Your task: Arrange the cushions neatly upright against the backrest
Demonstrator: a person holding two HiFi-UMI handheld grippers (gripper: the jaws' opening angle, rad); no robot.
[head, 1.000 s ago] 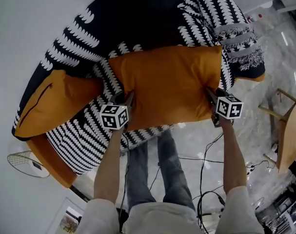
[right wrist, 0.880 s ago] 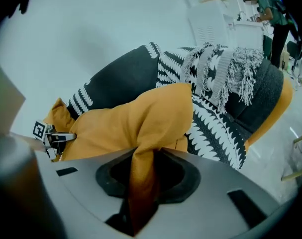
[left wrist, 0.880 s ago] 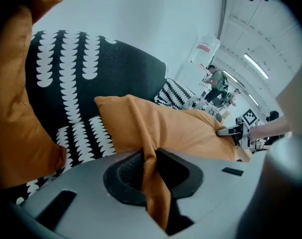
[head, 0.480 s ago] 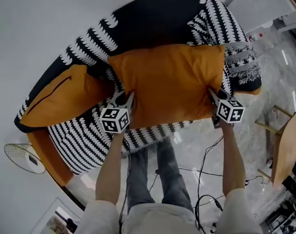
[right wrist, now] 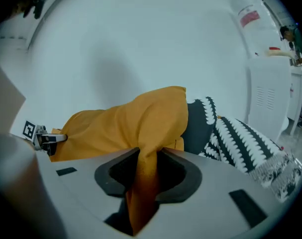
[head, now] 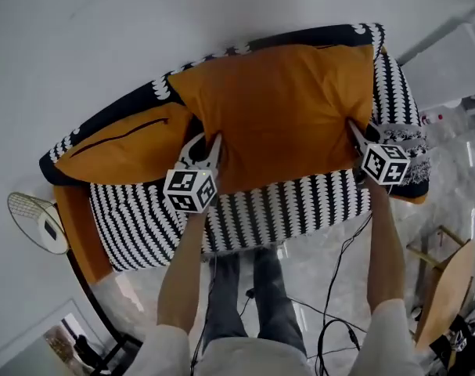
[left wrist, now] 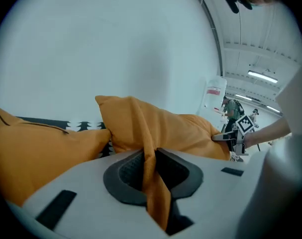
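A large orange cushion [head: 276, 108] stands against the backrest [head: 135, 108] of the black-and-white patterned sofa [head: 284, 210]. My left gripper [head: 208, 143] is shut on its lower left corner, and orange cloth is pinched between the jaws in the left gripper view [left wrist: 150, 163]. My right gripper [head: 354, 128] is shut on the lower right corner, with cloth folded between its jaws [right wrist: 148, 171]. A second orange cushion [head: 124, 147] leans on the backrest to the left, touching the big one, and shows in the left gripper view [left wrist: 36, 148].
A striped, fringed cushion [head: 401, 135] lies at the sofa's right end [right wrist: 250, 143]. A wire-mesh object [head: 37, 222] stands on the floor at the left. At the lower right is a wooden chair [head: 448, 288]. Cables [head: 331, 272] trail over the floor by the person's legs.
Both grippers have carried the large orange cushion up and back from the seat to the backrest. The grip on both corners is unchanged.
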